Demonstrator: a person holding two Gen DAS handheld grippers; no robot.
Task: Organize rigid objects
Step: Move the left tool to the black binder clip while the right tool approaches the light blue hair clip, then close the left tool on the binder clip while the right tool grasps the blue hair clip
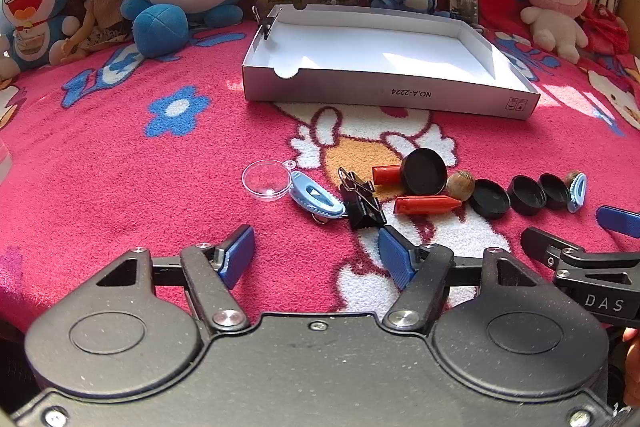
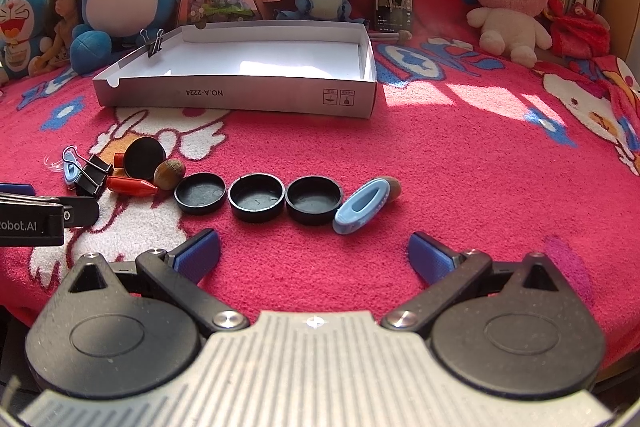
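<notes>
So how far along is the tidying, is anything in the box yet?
Barely started. The box holds nothing; only a binder clip sits on its rim. Both grippers, left and right, are open and hold nothing. The caps, clips, nuts and red pieces remain on the blanket.

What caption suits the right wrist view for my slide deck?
Open right gripper hovers over a pink blanket before three black caps, white tray behind.
</notes>
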